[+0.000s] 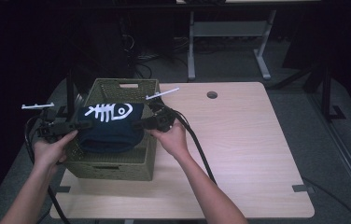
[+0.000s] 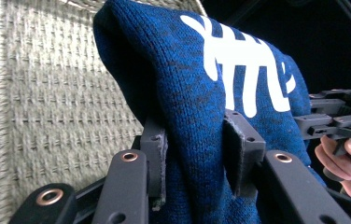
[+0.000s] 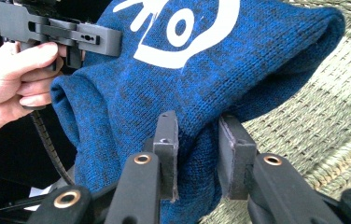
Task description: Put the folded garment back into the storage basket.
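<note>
A folded dark blue knit sweater [image 1: 110, 127] with a white fish-skeleton print hangs over the olive woven basket [image 1: 117, 168]. My left gripper [image 1: 86, 125] is shut on the sweater's left edge, and my right gripper [image 1: 137, 124] is shut on its right edge. In the left gripper view the blue knit [image 2: 197, 107] is pinched between the two pads [image 2: 157, 154], with the basket weave [image 2: 47, 107] behind. In the right gripper view the sweater [image 3: 201, 84] is clamped between the pads [image 3: 166, 149], and the other hand's gripper [image 3: 61, 32] holds the far side.
The basket stands at the left end of a light wooden table [image 1: 243, 149] with a round cable hole [image 1: 212, 94]. Black cables [image 1: 199, 149] trail from both grippers. Table legs and dark floor lie beyond the far edge.
</note>
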A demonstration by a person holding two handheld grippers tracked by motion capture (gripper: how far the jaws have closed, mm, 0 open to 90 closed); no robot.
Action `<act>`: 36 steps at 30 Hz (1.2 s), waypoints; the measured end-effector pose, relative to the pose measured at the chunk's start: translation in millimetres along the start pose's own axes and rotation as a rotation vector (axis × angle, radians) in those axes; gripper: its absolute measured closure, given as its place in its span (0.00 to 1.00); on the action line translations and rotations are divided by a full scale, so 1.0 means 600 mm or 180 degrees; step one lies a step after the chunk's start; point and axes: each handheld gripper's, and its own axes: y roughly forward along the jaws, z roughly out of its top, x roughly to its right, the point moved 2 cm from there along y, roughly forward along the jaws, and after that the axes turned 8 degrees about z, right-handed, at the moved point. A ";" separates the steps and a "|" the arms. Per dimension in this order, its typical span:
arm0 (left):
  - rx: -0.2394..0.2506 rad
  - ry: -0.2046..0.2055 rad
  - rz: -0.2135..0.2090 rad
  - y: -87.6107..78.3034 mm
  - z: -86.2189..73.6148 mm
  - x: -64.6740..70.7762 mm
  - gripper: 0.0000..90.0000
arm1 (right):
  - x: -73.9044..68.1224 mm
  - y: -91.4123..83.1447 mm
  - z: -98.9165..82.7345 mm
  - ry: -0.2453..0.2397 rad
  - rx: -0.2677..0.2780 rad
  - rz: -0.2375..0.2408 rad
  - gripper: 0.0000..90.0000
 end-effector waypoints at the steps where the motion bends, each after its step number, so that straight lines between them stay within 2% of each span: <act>1: -0.0010 0.0008 0.0012 0.001 0.000 -0.002 0.72 | 0.000 0.001 0.000 0.0003 -0.0005 -0.0009 0.79; 10: -0.0029 -0.0028 0.0051 0.007 -0.003 -0.013 0.71 | 0.006 0.017 -0.002 0.0043 -0.0051 -0.0101 0.79; 19: -0.0100 0.0021 0.0145 0.014 -0.003 -0.021 0.72 | 0.012 0.028 -0.006 0.0058 -0.0125 -0.0167 0.78; 22: -0.0091 0.0009 0.0183 0.017 -0.004 -0.023 0.73 | 0.010 0.029 -0.006 0.0023 -0.0149 -0.0211 0.78; 28: -0.0096 0.0080 0.0242 0.017 -0.001 -0.024 0.74 | 0.008 0.034 -0.007 0.0004 -0.0189 -0.0252 0.78; 30: -0.0072 0.0080 0.0267 0.017 0.001 -0.024 0.73 | 0.008 0.037 -0.008 -0.0025 -0.0203 -0.0288 0.73; 32: -0.0048 0.0207 0.0465 0.017 0.004 -0.023 0.65 | 0.006 0.038 -0.006 -0.0083 -0.0256 -0.0380 0.64; 33: -0.0048 0.0224 0.0512 0.017 0.006 -0.023 0.63 | 0.005 0.037 -0.005 -0.0139 -0.0273 -0.0473 0.61; 34: -0.0043 0.0211 0.0514 0.017 0.006 -0.024 0.63 | 0.003 0.035 -0.004 -0.0173 -0.0263 -0.0521 0.61; 36: -0.0018 0.0218 0.0552 0.017 0.009 -0.027 0.62 | 0.002 0.031 -0.002 -0.0169 -0.0241 -0.0503 0.60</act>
